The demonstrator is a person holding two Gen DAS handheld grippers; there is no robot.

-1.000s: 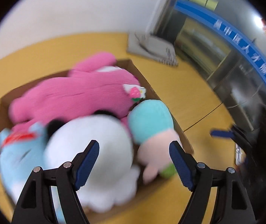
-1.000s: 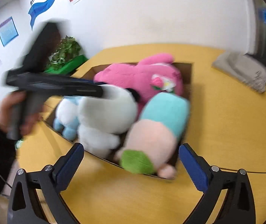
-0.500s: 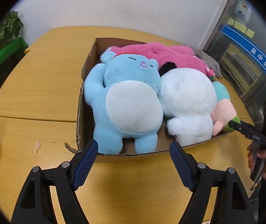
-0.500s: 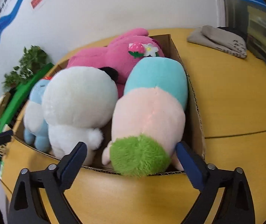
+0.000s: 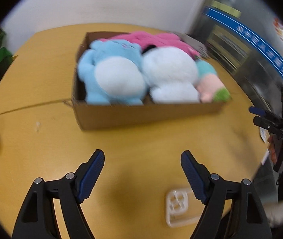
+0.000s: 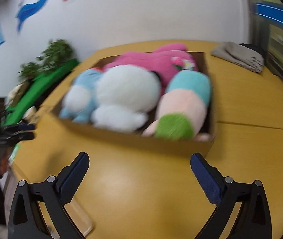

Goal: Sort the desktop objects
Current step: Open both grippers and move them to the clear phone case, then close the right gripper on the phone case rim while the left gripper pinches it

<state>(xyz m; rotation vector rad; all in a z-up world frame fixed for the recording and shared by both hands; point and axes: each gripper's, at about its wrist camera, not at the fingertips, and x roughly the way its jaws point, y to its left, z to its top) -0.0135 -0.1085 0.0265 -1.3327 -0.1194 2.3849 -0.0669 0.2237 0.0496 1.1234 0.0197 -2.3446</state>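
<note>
Since the cardboard box [image 5: 147, 113] w/ the plush toys sits mid-table, well ahead of both grippers, the step in hand looks like an approach. To do it well: pick one toy, come in from above, centre its belly between the pads, and close only once the pile's neighbours are clear.

Toys are packed tight, touching: blue plush [image 5: 109, 73] at the box's left end, white plush [image 5: 171, 75] beside it, pink plush [image 6: 151, 63] behind, teal-pink plush w/ green end [image 6: 183, 107] at the right end. All soft, will squash.

Left gripper [image 5: 142, 171]: jaws apart, nothing between them, over bare wooden table [image 5: 141, 139]. Right gripper [image 6: 139, 171]: jaws opening, nothing between. A clear phone case [image 5: 179, 207] lies near the front edge; grey cloth [image 6: 238, 57] far right; green plant [image 6: 53, 51] off-table.
</note>
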